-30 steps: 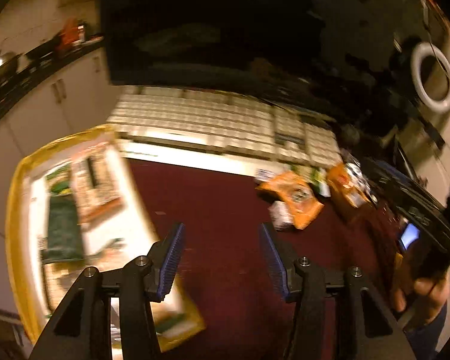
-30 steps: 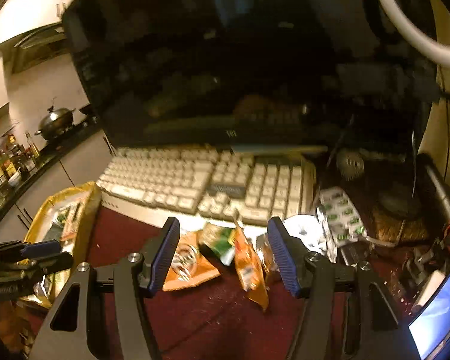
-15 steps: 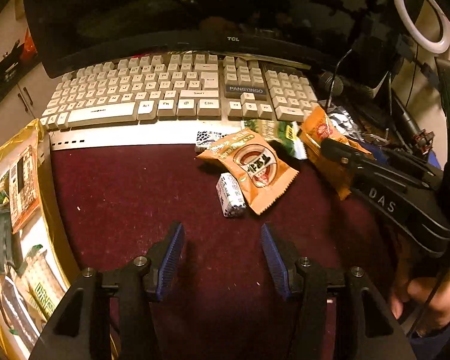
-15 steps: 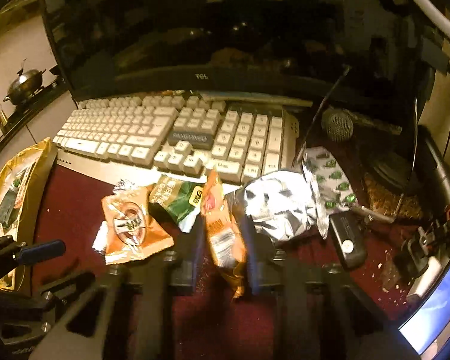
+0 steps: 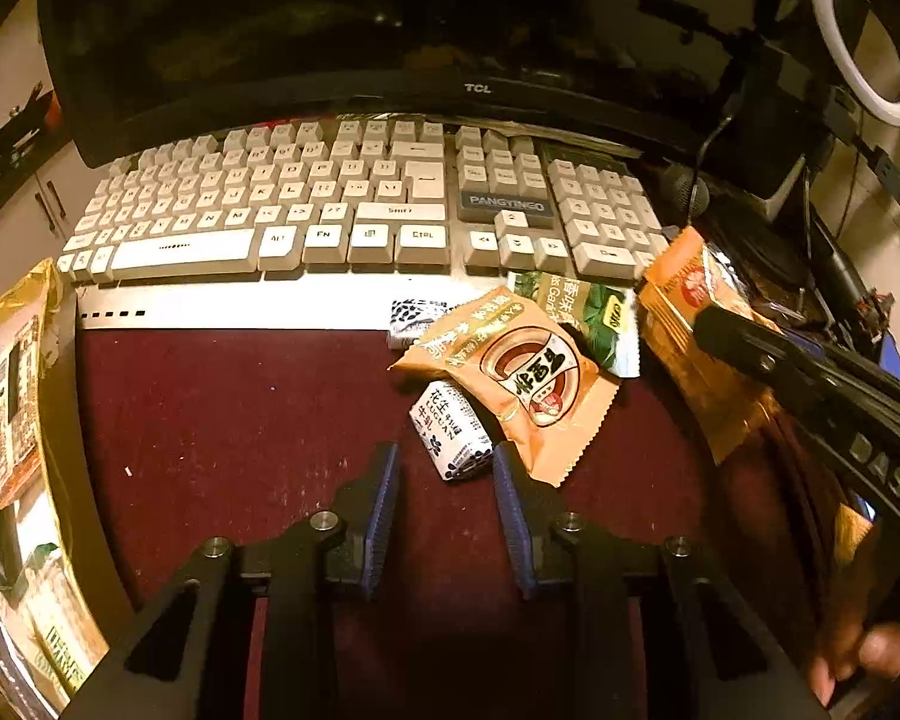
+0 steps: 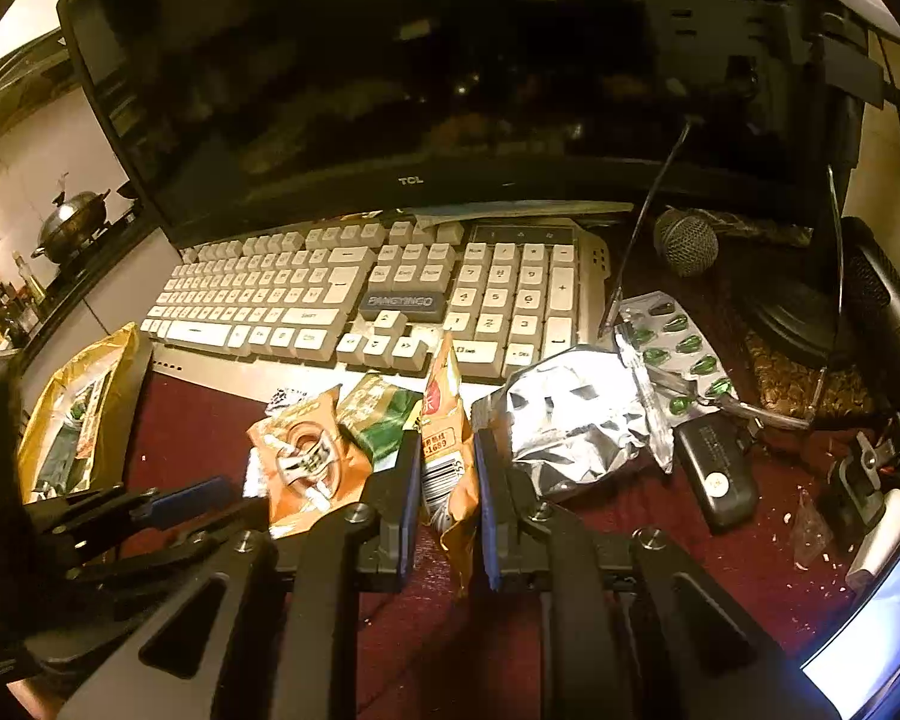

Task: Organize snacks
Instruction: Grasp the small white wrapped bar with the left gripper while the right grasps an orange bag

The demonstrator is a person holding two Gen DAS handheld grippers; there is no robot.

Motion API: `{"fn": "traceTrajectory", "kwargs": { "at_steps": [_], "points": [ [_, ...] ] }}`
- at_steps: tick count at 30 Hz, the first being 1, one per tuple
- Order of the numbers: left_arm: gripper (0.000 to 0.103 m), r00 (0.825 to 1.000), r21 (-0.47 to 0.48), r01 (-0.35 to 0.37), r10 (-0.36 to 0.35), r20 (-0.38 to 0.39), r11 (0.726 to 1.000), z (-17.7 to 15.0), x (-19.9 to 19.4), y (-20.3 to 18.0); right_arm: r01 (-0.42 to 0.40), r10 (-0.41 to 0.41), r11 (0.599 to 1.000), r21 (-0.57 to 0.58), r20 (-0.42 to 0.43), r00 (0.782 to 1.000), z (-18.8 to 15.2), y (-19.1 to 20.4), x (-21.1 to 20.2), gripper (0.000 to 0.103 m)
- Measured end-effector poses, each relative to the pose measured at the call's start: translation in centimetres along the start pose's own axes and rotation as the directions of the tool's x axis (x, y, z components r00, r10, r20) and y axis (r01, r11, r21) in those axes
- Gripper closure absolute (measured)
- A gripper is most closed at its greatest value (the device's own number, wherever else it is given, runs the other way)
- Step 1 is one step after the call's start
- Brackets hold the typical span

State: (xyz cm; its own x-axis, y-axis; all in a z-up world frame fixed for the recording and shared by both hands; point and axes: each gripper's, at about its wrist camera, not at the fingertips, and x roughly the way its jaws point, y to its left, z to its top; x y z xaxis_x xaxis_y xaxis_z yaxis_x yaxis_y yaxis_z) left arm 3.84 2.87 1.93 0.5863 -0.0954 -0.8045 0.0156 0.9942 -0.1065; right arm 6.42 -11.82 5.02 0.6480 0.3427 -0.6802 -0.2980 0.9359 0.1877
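Note:
My right gripper is shut on an orange snack packet, held on edge over the dark red mat; it also shows in the left wrist view. My left gripper is open, its fingertips on either side of a small white wrapped candy. An orange round-logo packet lies just right of the candy, a green packet behind it. A yellow tray holding several snacks is at the left.
A white keyboard and a dark monitor stand behind the mat. A crumpled silver packet, a pill blister, a black device and a microphone lie to the right.
My left gripper swung from the tray to the snack pile and closed in on the white candy. My right gripper dropped onto the orange packet and shut on it.

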Motion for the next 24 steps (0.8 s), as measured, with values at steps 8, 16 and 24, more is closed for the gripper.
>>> {"fn": "traceTrajectory", "kwargs": {
  "at_steps": [8,16,24],
  "points": [
    [0.046,1.000,-0.014,-0.018,0.018,0.010,1.000,0.6,0.4,0.1,-0.010,0.010,1.000,0.006,0.003,1.000,0.0,0.0,-0.1,0.087],
    [0.077,0.998,0.014,-0.053,0.053,0.018,0.998,1.3,2.1,-0.4,-0.028,0.028,0.999,0.025,-0.006,1.000,0.0,-0.3,-0.1,0.087],
    [0.088,0.999,-0.046,-0.015,0.018,0.051,0.999,0.8,1.8,0.9,-0.090,0.088,0.995,0.034,0.039,0.995,0.2,0.0,-1.1,0.087]
  ]
}}
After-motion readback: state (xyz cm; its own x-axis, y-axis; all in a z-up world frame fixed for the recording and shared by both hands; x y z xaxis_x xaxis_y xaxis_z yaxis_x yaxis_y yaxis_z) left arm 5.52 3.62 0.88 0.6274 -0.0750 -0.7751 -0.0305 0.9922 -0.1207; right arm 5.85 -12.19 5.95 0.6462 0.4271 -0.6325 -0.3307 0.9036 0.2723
